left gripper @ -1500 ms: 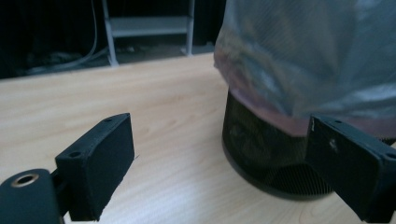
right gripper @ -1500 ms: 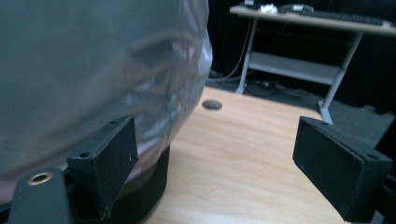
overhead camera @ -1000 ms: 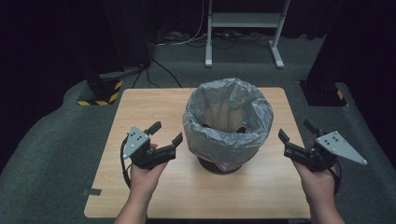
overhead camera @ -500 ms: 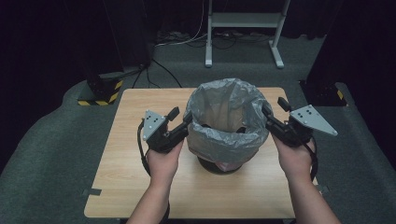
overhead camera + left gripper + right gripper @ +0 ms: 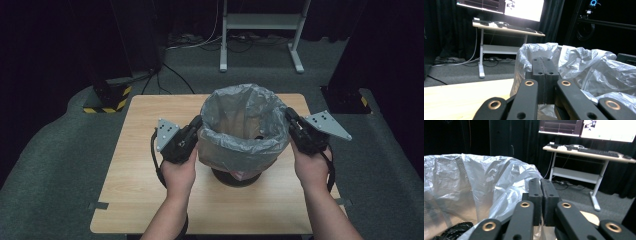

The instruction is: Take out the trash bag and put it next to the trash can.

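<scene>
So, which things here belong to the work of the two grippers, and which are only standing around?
Part of the job:
- bin with its grey plastic bag
- left gripper, shut, at the bag's left edge
- right gripper, shut, at the bag's right edge
- wooden table under the bin

Just around:
- white desk frame on the floor behind
- keyboard and screens on that desk
- yellow-black striped base

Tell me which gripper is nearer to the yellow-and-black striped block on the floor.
Left. The left gripper sits at the bag-lined bin's left rim, on the striped block's side of the table; the right gripper is across the bin, farther away.
</scene>
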A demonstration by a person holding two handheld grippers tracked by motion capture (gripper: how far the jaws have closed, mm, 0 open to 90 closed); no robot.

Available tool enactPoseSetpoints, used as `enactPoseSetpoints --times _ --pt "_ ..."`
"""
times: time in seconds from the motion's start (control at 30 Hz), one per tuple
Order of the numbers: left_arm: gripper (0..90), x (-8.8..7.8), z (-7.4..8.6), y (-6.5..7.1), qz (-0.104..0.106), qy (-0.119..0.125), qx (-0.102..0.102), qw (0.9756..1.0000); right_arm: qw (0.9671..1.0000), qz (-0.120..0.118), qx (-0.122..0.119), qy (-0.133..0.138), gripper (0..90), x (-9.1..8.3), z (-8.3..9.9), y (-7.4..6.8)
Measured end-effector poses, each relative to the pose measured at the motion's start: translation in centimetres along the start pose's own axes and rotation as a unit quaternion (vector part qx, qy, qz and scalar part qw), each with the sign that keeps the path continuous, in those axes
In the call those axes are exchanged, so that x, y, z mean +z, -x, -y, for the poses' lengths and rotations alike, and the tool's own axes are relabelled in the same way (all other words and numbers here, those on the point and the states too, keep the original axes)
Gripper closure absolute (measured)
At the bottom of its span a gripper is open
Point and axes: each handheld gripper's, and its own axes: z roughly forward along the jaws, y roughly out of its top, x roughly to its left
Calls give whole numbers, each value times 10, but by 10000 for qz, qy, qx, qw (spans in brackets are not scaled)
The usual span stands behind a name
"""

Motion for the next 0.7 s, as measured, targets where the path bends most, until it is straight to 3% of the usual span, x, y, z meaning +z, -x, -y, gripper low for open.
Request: enactPoseSetpoints --times 0.17,0.43,0.53,0.7 --pt "900 -1 -5 -1 56 124 -34 9999 9997 55 -1 256 895 -10 -4 0" --pt "900 -3 -35 10 220 455 202 9985 9980 59 130 617 895 -23 -20 2" --pt "900 -9 -48 15 327 625 273 9971 9960 84 114 883 895 -34 -35 1" --pt "900 -15 -42 18 421 621 335 9966 9933 137 41 1151 893 -48 -44 -10"
